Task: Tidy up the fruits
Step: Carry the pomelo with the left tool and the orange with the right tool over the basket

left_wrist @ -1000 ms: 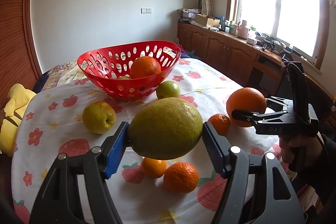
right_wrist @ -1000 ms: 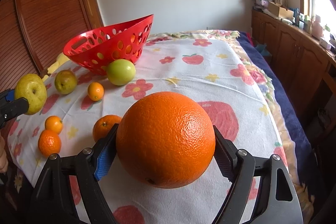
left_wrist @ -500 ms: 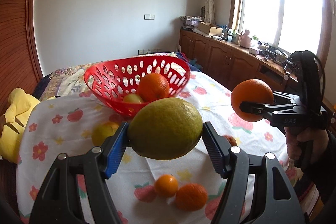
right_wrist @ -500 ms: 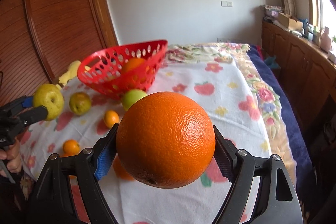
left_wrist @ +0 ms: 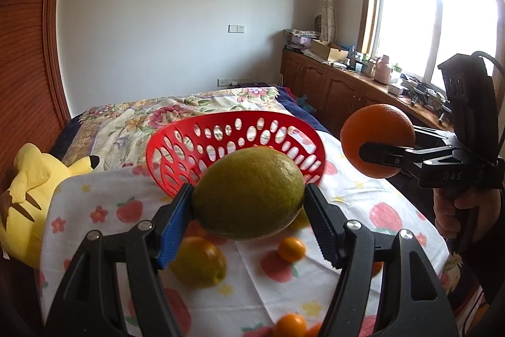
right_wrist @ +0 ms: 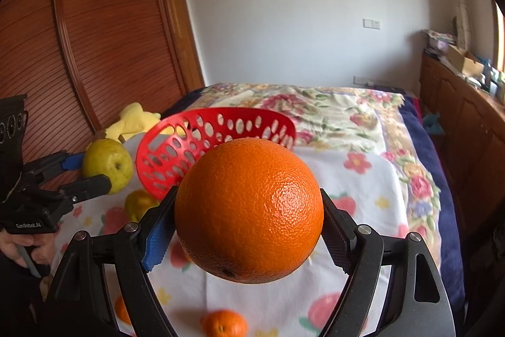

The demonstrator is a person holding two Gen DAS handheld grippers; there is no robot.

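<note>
My left gripper (left_wrist: 249, 210) is shut on a large yellow-green pear (left_wrist: 249, 193), held above the table in front of the red perforated basket (left_wrist: 265, 128). My right gripper (right_wrist: 249, 229) is shut on a big orange (right_wrist: 249, 207), held in the air to the right of the basket (right_wrist: 202, 128). The right gripper with its orange (left_wrist: 378, 144) shows at the right of the left wrist view. The left gripper's pear (right_wrist: 107, 160) shows at the left of the right wrist view. The basket's contents are hidden.
Loose fruit lies on the flowered tablecloth (left_wrist: 347, 188): a yellow pear (left_wrist: 199, 261) and small oranges (left_wrist: 292, 248) (right_wrist: 224, 322). A yellow plush toy (left_wrist: 28, 195) sits at the table's left edge. Wooden cabinets (left_wrist: 341, 90) run along the right wall.
Both grippers have risen and moved toward the basket with their fruit. The basket now looks lower and closer in both views, and its inside is no longer visible.
</note>
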